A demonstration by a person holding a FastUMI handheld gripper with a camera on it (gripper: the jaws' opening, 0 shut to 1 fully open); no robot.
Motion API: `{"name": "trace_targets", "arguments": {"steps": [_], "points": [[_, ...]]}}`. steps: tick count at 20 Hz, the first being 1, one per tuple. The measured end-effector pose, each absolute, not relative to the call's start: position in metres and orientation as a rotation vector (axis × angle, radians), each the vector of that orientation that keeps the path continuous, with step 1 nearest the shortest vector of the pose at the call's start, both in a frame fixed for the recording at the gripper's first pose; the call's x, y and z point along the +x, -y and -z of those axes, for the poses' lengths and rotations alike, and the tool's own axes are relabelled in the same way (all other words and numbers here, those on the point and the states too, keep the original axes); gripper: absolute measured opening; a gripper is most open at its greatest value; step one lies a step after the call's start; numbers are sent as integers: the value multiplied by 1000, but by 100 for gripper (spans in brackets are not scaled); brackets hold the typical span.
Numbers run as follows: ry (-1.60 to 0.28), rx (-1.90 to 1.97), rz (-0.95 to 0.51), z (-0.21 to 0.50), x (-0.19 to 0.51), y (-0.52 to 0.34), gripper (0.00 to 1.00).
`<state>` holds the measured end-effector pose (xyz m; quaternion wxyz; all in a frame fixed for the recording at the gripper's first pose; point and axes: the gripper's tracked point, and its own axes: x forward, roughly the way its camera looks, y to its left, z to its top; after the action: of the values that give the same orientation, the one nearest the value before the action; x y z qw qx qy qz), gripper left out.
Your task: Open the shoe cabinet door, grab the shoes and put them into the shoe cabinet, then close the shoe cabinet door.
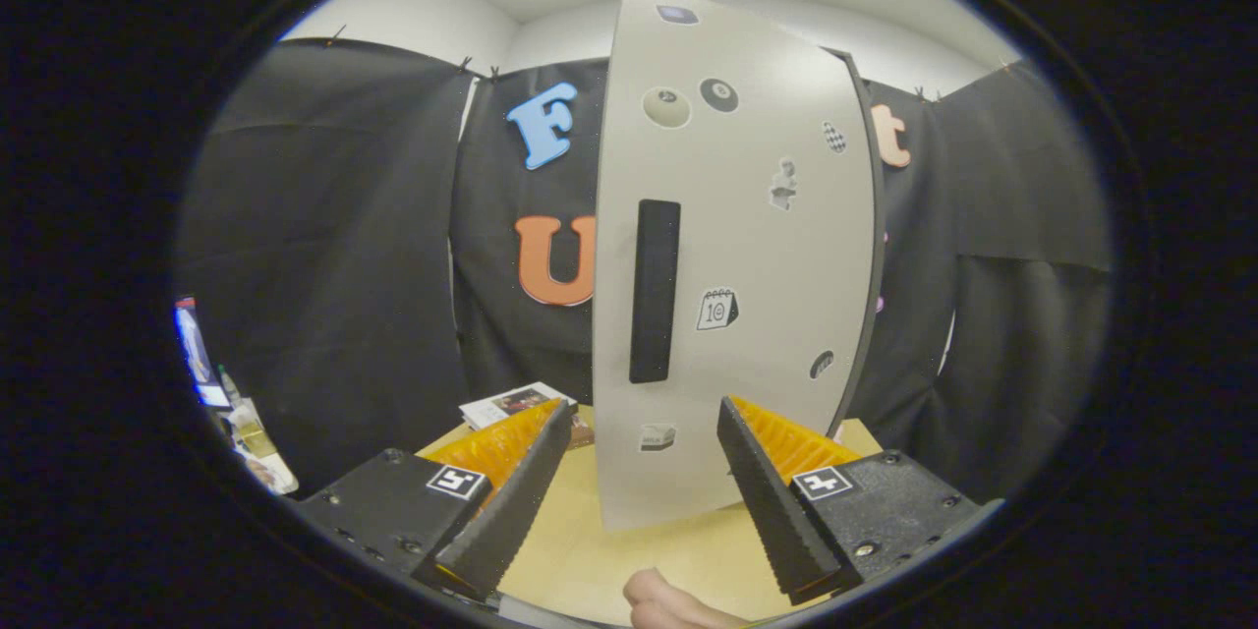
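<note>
**Door handle stands straight ahead of the spread tongs**

At the lower left of the frame, beyond the left finger, some printed papers [516, 403] lie on the pale wooden tabletop [590, 560] against the black cloth wall. The tongs [644, 437] are open, their two fingers wide apart and pressing on nothing.

Just ahead of them, filling the middle of the frame, stands the shoe cabinet door [747, 246]: a tall, light grey panel dotted with small stickers, its lower edge showing between the fingertips. Its handle [655, 290] is a dark, narrow vertical bar, long axis upright, set toward the panel's left side. It lies dead ahead and above the gap between the fingers, slightly nearer the left finger. I judge the door partly swung, since its dark edge shows along the right.

At the bottom centre, part of a hand [668, 604] shows.
</note>
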<state>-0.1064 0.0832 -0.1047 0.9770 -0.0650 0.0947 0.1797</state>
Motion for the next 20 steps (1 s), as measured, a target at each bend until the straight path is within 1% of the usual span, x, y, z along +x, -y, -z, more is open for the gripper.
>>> {"name": "trace_targets", "arguments": {"steps": [9, 15, 20], "points": [[-84, -49, -237, 91, -152, -23, 99], [-61, -14, -189, 90, -170, 21, 99], [-30, -20, -195, 84, -182, 32, 96]]}}
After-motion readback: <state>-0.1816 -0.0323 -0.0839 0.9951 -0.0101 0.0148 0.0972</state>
